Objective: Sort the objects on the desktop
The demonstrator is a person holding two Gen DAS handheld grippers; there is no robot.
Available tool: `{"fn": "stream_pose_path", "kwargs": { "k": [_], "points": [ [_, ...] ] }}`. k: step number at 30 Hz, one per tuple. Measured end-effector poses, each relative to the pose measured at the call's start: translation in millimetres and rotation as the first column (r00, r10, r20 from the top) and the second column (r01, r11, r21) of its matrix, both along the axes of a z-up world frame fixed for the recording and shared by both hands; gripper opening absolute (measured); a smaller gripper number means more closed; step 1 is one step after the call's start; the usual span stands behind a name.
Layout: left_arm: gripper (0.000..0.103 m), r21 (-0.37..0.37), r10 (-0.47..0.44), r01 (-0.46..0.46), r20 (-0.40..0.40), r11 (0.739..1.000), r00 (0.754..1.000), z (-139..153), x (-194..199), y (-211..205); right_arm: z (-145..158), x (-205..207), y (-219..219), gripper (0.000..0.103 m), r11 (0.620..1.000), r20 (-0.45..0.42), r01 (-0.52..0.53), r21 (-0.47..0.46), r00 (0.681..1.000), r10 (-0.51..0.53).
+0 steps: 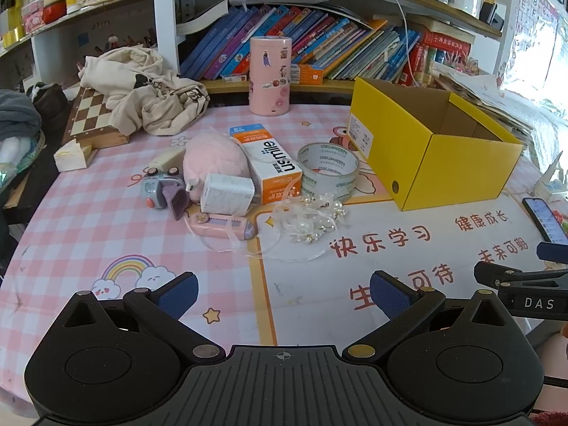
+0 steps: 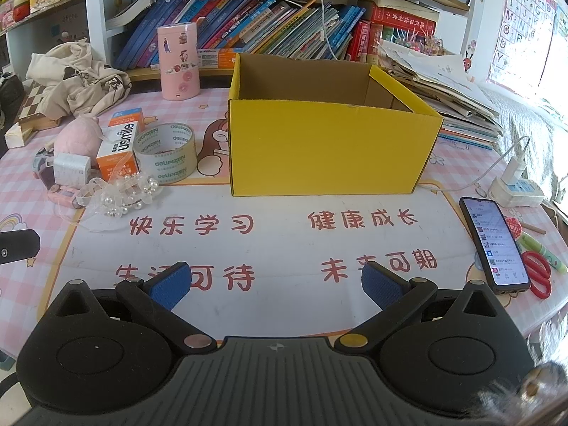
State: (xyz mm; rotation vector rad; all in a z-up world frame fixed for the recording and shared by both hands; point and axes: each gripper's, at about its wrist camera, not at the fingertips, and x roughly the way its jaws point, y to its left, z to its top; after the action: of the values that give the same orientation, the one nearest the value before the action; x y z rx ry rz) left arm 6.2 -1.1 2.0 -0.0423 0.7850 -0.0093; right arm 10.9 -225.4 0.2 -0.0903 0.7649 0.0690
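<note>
A cluster of small objects lies left of an open yellow box (image 1: 436, 142) (image 2: 330, 149): a pink plush (image 1: 213, 158), an orange usmile carton (image 1: 271, 163) (image 2: 119, 145), a clear tape roll (image 1: 328, 170) (image 2: 167, 152), a white charger (image 1: 227, 195), a toy camera (image 1: 163, 188), a pink pen case (image 1: 223, 225) and a pearl ribbon piece (image 1: 312, 222) (image 2: 120, 195). My left gripper (image 1: 284, 293) is open and empty, in front of the cluster. My right gripper (image 2: 277, 282) is open and empty, in front of the box.
A pink canister (image 1: 269, 74) (image 2: 177, 62) stands at the back before a bookshelf (image 2: 248, 25). A chessboard (image 1: 92, 117) under cloth (image 1: 142, 88) lies back left. A phone (image 2: 493, 245), red scissors (image 2: 539, 275) and a power strip (image 2: 514, 190) lie right.
</note>
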Motion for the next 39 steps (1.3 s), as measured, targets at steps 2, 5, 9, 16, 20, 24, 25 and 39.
{"fn": "stream_pose_path", "kwargs": {
  "k": [2, 5, 9, 16, 20, 24, 25, 39],
  "points": [
    [0.103, -0.001, 0.0, 0.0, 0.001, 1.0, 1.0, -0.1, -0.3, 0.3, -0.1, 0.1, 0.0, 0.103, 1.0, 0.0, -0.001, 0.0, 1.0, 0.001],
    [0.103, -0.001, 0.0, 0.0, 0.002, 1.0, 1.0, -1.0, -0.5, 0.4, 0.0, 0.2, -0.4, 0.103, 1.0, 0.0, -0.001, 0.001, 1.0, 0.001],
    [0.103, 0.0, -0.002, 0.002, -0.002, 1.0, 1.0, -3.1, -0.6, 0.0, -0.2, 0.7, -0.5, 0.103, 1.0, -0.005, -0.001, 0.001, 1.0, 0.001],
    [0.103, -0.015, -0.005, 0.004, -0.009, 1.0, 1.0, -3.7, 1.6, 2.5, -0.4, 1.4, 1.5, 0.103, 1.0, -0.01, -0.009, 0.0, 1.0, 0.009],
    [0.103, -0.024, -0.02, 0.02, 0.001, 1.0, 1.0, -2.7, 2.4, 1.8, -0.7, 2.0, 1.8, 0.103, 1.0, -0.01, -0.008, -0.001, 1.0, 0.008],
    [0.103, -0.034, -0.033, 0.033, 0.006, 0.999, 0.999, -1.7, 3.6, 1.5, -1.0, 3.6, 2.4, 0.103, 1.0, -0.007, -0.007, -0.002, 1.0, 0.007],
    [0.103, -0.039, -0.036, 0.036, 0.005, 0.999, 0.999, -1.7, 4.1, 1.9, -0.9, 3.7, 2.7, 0.103, 1.0, -0.007, -0.008, -0.001, 1.0, 0.008],
    [0.103, -0.028, -0.092, 0.092, 0.017, 0.995, 0.996, -0.9, 5.9, 0.2, 0.7, 4.9, 14.8, 0.103, 0.999, -0.009, -0.051, -0.015, 0.999, 0.051]
  ]
}}
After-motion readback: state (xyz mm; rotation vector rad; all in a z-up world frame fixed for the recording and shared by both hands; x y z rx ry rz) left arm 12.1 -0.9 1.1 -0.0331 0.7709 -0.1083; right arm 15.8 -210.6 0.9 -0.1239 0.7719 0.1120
